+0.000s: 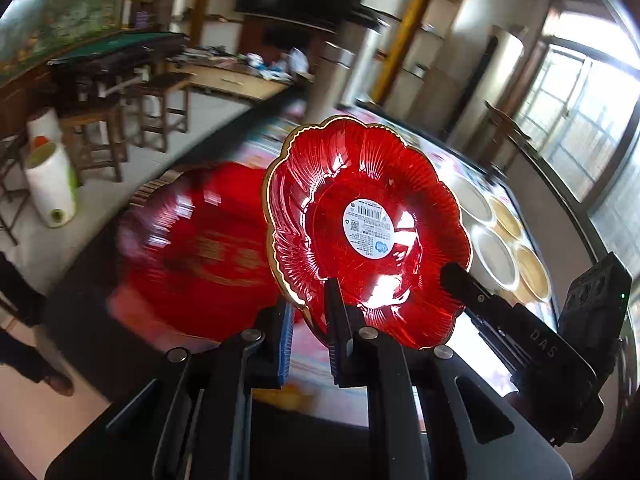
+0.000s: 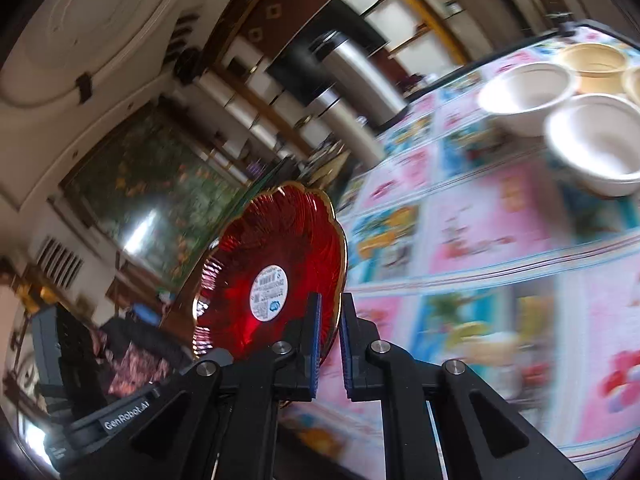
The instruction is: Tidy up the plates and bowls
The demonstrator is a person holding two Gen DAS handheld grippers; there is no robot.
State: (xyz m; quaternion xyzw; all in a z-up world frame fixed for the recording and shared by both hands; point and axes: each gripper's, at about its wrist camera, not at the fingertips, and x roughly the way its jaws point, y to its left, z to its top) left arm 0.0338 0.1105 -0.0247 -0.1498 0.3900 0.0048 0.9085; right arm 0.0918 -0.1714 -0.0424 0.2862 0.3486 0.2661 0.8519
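Broadly, the largest thing in view is the table (image 2: 500,216), covered with a pink and blue cartoon-print cloth (image 2: 472,240), which fills the right half of the right wrist view and runs behind the dishes in the left wrist view. Above it both grippers hold one red glass plate (image 1: 368,232) with a scalloped gold rim, tilted steeply on edge so that its face and the round white barcode label (image 1: 367,227) at its centre turn toward the left camera. The left gripper (image 1: 310,316) is clenched on the plate's lower rim, its blue-padded fingers (image 1: 285,344) pressed to either side of the glass. The right gripper (image 2: 329,320) pinches the same plate at another part of its rim, one finger on each face, the gold edge passing between its pads; in the left wrist view its black finger reaches in from the right and touches the plate's lower right rim. Behind and to the left of the held plate, a second red plate (image 1: 196,248) lies blurred and lower, toward the near end of the table; whether it rests flat cannot be told. Farther along the table stands a cluster of bowls, two white bowls (image 2: 528,96) nearest and yellow bowls (image 2: 592,64) just beyond them, close together.
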